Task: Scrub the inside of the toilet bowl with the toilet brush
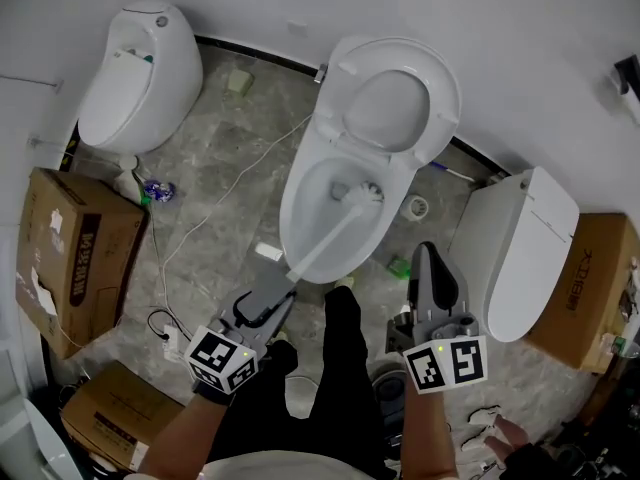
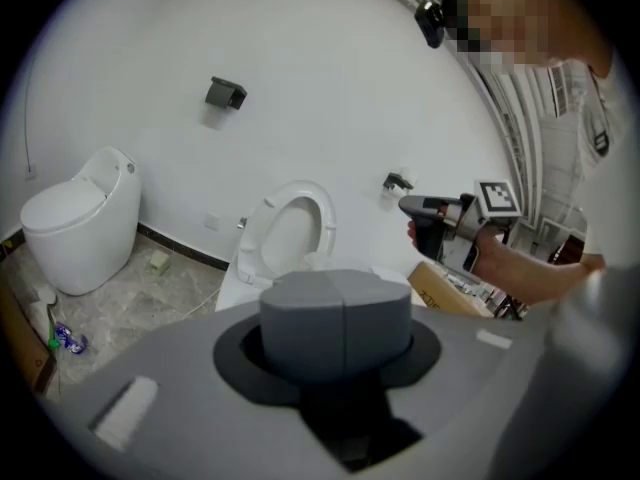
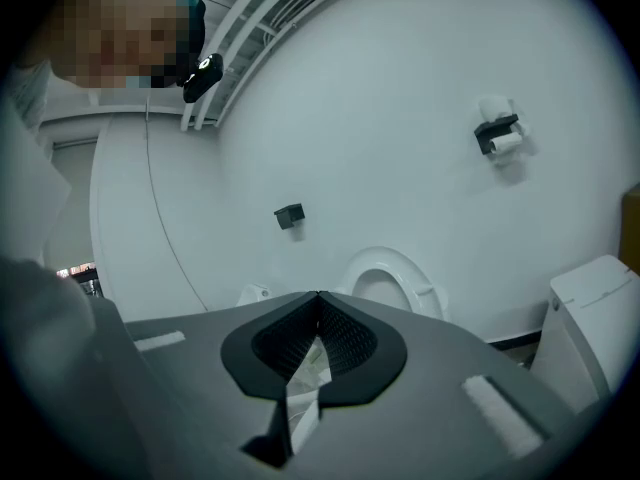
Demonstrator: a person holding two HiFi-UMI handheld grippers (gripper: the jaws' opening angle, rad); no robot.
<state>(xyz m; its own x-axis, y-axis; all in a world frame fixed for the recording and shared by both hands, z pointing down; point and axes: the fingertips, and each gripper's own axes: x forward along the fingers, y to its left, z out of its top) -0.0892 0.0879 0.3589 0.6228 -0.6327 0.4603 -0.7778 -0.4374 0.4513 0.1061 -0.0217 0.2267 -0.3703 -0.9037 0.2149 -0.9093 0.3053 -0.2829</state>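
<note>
- Head view: the toilet brush [image 1: 340, 223] runs from the left gripper [image 1: 280, 290], whose jaws pinch its handle, up into the toilet bowl [image 1: 292, 213] at frame centre.
- The bristle head lies against the bowl's inner wall, the only thing in there. Scrubbing looks under way, though how much is covered cannot be judged.
- The right gripper [image 1: 430, 263] hangs right of the bowl, apart from it.
- Left gripper view: the jaws are clamped tight and hide the handle. The raised seat [image 2: 295, 223] shows beyond them.
- Right gripper view: the jaws are pressed together, with nothing between them.
</note>
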